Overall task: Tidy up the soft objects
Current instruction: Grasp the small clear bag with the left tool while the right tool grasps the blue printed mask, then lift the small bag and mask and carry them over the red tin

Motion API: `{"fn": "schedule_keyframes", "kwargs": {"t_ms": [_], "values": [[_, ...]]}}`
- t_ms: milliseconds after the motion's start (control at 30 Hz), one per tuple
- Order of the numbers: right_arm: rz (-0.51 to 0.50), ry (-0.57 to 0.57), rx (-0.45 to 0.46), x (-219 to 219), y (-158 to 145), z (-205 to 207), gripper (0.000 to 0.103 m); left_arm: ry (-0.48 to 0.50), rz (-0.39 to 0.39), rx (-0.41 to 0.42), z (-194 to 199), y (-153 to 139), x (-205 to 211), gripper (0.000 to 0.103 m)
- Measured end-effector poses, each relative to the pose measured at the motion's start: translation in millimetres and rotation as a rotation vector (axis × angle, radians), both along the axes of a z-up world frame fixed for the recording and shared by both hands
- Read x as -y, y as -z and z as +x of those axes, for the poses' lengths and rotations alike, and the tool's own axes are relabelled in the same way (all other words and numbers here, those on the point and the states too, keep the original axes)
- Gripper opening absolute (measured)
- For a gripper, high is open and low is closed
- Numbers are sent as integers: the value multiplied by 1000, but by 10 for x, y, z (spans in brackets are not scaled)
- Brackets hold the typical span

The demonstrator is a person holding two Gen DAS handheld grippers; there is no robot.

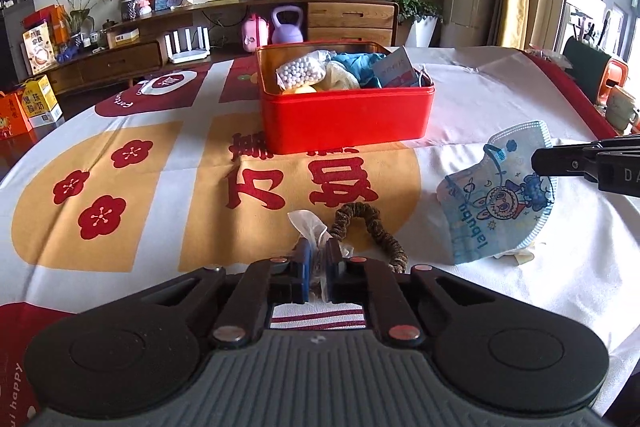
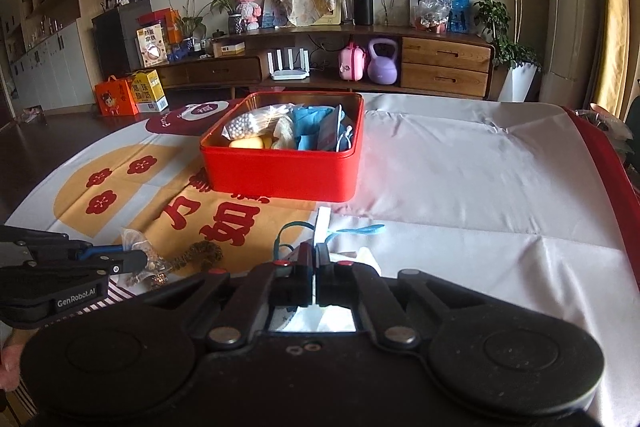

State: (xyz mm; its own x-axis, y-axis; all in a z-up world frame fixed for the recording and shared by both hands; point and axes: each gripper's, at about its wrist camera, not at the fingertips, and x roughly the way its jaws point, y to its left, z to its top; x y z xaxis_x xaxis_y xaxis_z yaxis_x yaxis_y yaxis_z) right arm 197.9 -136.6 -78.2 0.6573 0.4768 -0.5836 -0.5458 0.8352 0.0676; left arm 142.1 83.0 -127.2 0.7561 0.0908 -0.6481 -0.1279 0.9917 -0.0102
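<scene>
Living-room bench under a printed cloth, red tin at centre. Nearer than the tin, left hand-held gripper clenched on a bagged scrunchie, right hand-held gripper pinching a mask – lift both clear, then release over the tin.

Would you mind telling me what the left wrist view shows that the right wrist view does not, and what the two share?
Only the left wrist view shows the printed face of the blue cartoon mask, pinched at its edge by the right gripper, and the full loop of the brown scrunchie.

Only the right wrist view shows the left gripper from the side, shut on a clear wrapper, and the mask edge-on.

Both show the red tin already holding soft items, on the patterned tablecloth.
</scene>
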Motion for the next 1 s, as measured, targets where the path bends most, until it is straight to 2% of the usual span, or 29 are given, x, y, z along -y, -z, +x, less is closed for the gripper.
{"fn": "schedule_keyframes", "kwargs": {"t_ms": [233,600,1000], "values": [[62,-7,35,91,-242,-100,0,-7,-6,26,-72,-144,-6,5],[102,-25,60,130,-534,-153,0,-8,-38,60,-85,-425,-21,5],[134,-29,64,97,-797,62,0,11,-23,93,144,-738,-77,5]]}}
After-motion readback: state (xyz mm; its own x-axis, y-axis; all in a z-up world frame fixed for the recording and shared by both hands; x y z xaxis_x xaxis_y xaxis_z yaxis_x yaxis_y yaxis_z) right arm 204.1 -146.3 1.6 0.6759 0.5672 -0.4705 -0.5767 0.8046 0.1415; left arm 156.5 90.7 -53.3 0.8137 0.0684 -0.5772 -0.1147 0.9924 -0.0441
